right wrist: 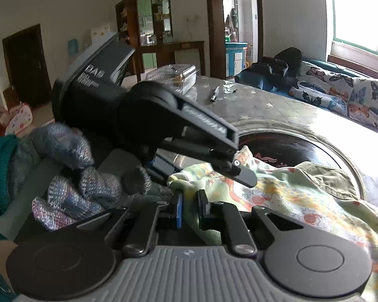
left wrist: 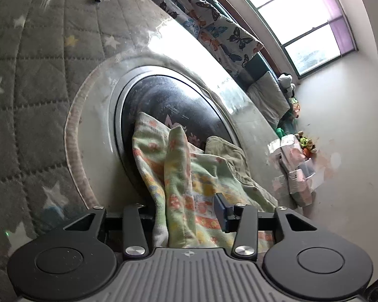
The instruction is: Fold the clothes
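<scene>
A light-green floral cloth point(left wrist: 184, 176) lies over a black round plate point(left wrist: 168, 98) set into the table. In the left wrist view the cloth bunches up between my left gripper's point(left wrist: 189, 214) fingers. The blue pad point(left wrist: 220, 211) on the right presses its side, and the other pad is hidden under the folds. The right wrist view shows my right gripper point(right wrist: 191, 211) shut on an edge of the same cloth point(right wrist: 277, 196). My left gripper point(right wrist: 239, 171) rests just above on the cloth, held by a hand in a grey knitted glove point(right wrist: 63, 146).
An olive garment point(right wrist: 322, 173) lies on the plate behind the floral cloth. A grey star-print quilt point(left wrist: 25, 100) covers the table, with a pen point(right wrist: 214, 94) and a clear plastic box point(right wrist: 174, 75) at its far end. A butterfly-print sofa point(right wrist: 352, 95) stands beyond.
</scene>
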The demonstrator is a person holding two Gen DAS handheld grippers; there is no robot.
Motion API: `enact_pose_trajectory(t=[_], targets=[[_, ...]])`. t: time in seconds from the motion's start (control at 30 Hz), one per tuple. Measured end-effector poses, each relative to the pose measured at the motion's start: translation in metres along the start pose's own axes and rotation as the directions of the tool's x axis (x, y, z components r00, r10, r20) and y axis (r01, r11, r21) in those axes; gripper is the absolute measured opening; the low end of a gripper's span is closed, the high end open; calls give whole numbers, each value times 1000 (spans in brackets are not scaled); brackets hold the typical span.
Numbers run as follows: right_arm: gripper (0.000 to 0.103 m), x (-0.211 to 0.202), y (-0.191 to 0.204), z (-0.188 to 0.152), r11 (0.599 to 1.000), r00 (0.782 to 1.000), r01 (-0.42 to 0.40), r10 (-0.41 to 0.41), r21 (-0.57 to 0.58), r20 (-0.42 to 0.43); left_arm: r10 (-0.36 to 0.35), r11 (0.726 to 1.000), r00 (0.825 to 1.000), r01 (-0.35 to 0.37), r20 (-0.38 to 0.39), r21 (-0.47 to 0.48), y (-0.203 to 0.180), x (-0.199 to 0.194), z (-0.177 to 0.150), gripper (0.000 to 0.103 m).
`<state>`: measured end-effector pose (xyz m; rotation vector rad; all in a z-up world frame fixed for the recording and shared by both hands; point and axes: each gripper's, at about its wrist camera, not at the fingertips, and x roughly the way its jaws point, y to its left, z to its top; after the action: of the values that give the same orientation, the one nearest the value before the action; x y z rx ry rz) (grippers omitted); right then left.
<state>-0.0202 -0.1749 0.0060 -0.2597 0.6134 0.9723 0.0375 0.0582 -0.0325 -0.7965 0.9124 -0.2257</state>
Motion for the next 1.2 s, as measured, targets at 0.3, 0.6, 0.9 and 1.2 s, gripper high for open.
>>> enact_pose_trajectory(t=[0.3, 0.6, 0.9, 1.2], targets=[[16, 1, 2, -4, 1000, 1000, -16, 16, -3, -6, 12, 1000, 1000, -12, -8, -6, 4, 1, -1, 13], [25, -35, -37, -17, 990, 994, 110, -111, 93, 4, 13, 1000, 1000, -13, -2, 6, 5, 2, -2, 11], [43, -57, -125, -49, 865, 904, 422, -425, 270, -50, 34, 999, 999, -34, 5, 34, 0, 4, -2, 11], [59, -59, -175, -78, 768, 844, 525, -524, 367, -111, 43, 998, 999, -44, 7, 51, -2, 6, -2, 11]])
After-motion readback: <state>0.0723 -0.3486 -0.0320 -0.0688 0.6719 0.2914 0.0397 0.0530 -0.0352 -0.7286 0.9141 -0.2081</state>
